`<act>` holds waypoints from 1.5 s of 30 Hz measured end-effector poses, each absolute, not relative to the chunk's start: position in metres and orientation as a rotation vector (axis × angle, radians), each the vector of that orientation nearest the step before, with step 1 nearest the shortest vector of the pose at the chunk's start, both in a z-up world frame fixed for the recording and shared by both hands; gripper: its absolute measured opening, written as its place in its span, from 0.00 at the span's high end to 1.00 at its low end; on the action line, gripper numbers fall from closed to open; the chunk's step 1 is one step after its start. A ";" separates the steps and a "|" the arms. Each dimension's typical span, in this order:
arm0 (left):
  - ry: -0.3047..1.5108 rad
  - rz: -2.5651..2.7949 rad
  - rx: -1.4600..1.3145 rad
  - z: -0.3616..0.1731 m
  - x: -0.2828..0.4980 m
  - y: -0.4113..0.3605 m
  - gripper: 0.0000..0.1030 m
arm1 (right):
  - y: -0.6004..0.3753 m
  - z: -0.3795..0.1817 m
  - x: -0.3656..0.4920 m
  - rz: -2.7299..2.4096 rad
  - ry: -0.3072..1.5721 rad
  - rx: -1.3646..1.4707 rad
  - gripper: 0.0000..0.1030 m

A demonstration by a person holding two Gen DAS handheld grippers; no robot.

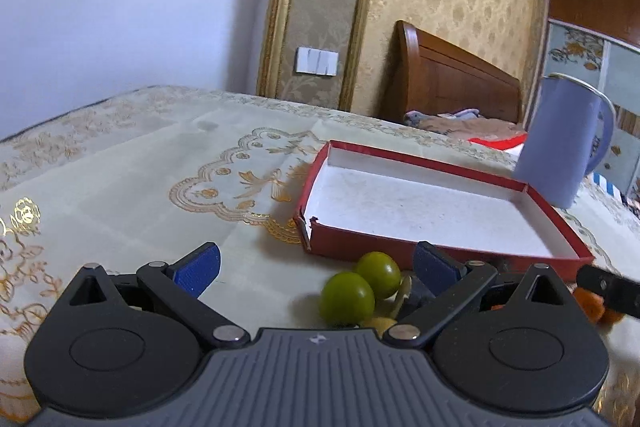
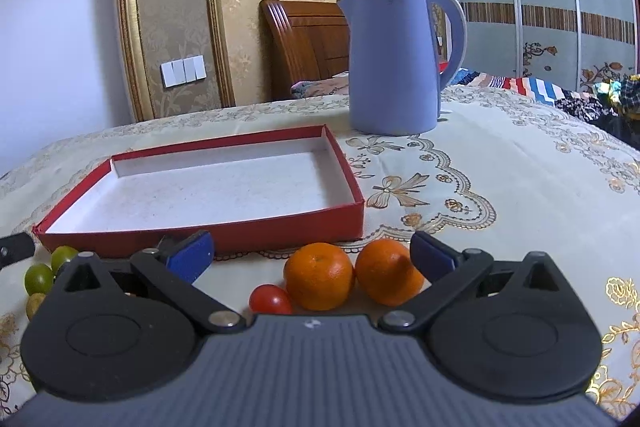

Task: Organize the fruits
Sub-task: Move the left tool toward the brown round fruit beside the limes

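Note:
A shallow red box [image 1: 440,247] with a white inside lies empty on the tablecloth; it also shows in the right wrist view [image 2: 280,231]. Two green fruits [image 1: 362,287] lie just in front of it, between the fingers of my open left gripper [image 1: 318,265]. My open right gripper [image 2: 310,253] stands over two oranges [image 2: 348,275] and a small red tomato [image 2: 270,299], touching none. The green fruits [image 2: 50,269] also show at the left in the right wrist view. An orange [image 1: 592,303] peeks out at the right of the left wrist view.
A tall blue kettle [image 2: 394,59] stands behind the box's right end, also in the left wrist view [image 1: 560,143]. A cream and gold embroidered cloth [image 2: 500,187] covers the table. A wooden bed headboard and wardrobe stand behind.

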State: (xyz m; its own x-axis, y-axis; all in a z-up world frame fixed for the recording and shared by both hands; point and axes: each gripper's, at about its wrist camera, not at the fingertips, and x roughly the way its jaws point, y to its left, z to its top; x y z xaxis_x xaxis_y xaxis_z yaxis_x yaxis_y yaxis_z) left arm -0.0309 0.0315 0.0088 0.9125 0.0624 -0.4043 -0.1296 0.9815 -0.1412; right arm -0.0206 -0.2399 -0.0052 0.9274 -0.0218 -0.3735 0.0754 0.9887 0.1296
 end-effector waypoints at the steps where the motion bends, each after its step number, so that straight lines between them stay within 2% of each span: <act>1: 0.413 0.106 -0.164 0.009 -0.033 0.033 0.00 | -0.240 -0.005 -0.020 -0.049 0.383 0.143 0.00; 20: 0.457 0.162 0.018 0.003 -0.041 0.007 0.00 | -0.242 -0.006 -0.019 -0.049 0.384 0.149 0.00; 45: 0.498 0.173 0.027 -0.002 -0.036 0.008 0.00 | -0.245 -0.007 -0.015 -0.054 0.402 0.163 0.00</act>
